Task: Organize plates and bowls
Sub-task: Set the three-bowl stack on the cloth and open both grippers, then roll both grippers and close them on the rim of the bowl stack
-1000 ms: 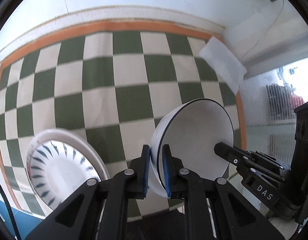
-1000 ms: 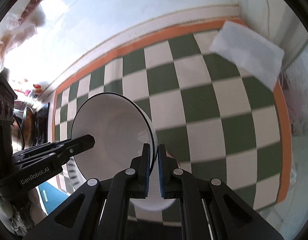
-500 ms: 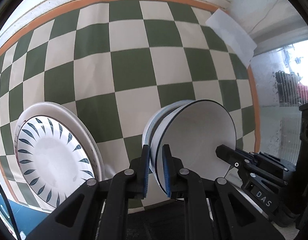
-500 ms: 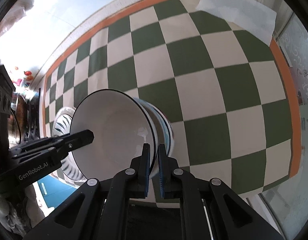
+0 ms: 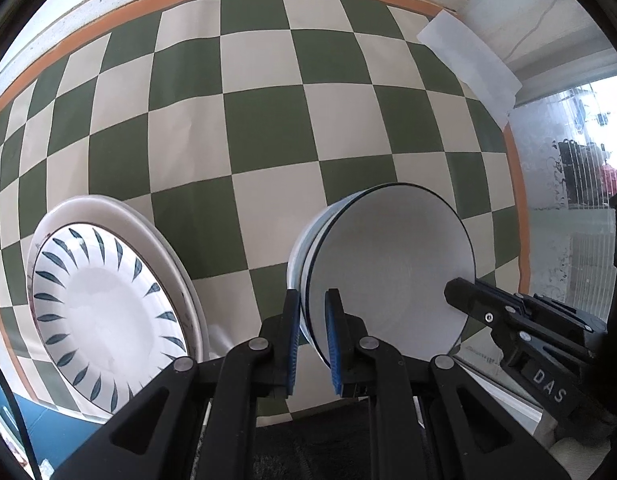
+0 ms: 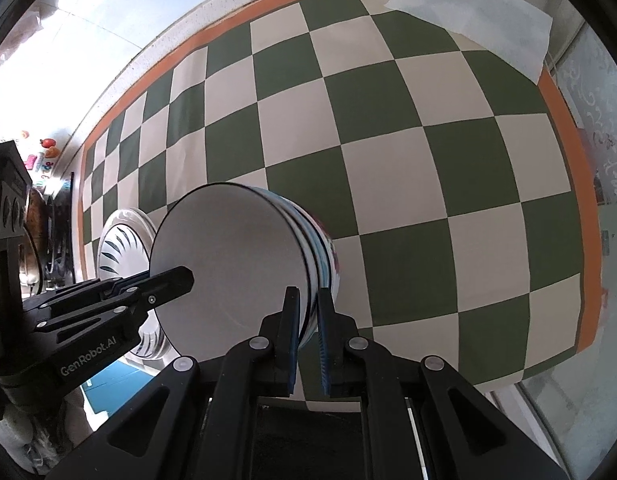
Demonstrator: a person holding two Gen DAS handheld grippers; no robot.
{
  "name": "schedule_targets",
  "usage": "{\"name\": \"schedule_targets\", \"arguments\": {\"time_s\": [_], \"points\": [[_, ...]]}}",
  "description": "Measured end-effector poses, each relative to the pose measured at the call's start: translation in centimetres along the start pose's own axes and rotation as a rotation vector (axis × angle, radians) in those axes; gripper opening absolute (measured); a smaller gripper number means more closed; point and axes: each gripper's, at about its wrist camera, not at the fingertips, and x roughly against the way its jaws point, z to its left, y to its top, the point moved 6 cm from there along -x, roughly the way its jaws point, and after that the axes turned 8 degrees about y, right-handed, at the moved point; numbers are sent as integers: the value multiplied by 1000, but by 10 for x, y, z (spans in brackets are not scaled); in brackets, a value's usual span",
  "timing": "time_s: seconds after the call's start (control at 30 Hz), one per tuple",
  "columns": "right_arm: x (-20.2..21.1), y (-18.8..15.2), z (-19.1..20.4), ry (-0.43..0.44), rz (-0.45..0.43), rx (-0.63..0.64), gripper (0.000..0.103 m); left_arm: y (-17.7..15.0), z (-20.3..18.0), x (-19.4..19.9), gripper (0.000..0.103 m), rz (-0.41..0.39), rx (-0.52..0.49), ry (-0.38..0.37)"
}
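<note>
A white bowl with a dark rim (image 5: 388, 264) (image 6: 224, 256) sits nested in a stack of bowls (image 6: 326, 256) on the green-and-cream checked cloth. My left gripper (image 5: 311, 336) is shut on the bowl's near rim. My right gripper (image 6: 307, 328) is shut on the opposite rim; it shows in the left wrist view (image 5: 508, 320). A stack of white plates with dark leaf marks (image 5: 104, 312) lies left of the bowls and also shows in the right wrist view (image 6: 122, 240).
The checked cloth (image 5: 268, 120) has an orange border. A white sheet (image 5: 468, 56) (image 6: 476, 20) lies at its far right corner. A wall runs along the far edge. A blue surface (image 5: 32, 420) shows below the plates.
Both grippers have lowered the white bowl onto the stack of bowls; it was held tilted above the cloth a second ago. The plates have come closer in the left wrist view.
</note>
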Motion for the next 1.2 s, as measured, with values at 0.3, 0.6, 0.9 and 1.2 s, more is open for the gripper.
{"name": "schedule_targets", "arguments": {"time_s": [0.3, 0.6, 0.9, 1.2], "points": [[17, -8, 7, -17, -31, 30, 11, -15, -3, 36, 11, -79, -58, 48], [82, -36, 43, 1, -139, 86, 13, -33, -5, 105, 21, -208, -108, 34], [139, -52, 67, -31, -242, 128, 66, -45, -5, 148, 79, -307, -144, 16], [158, -60, 66, -90, -262, 142, 87, -52, 0, 161, 93, -333, -128, 4]]}}
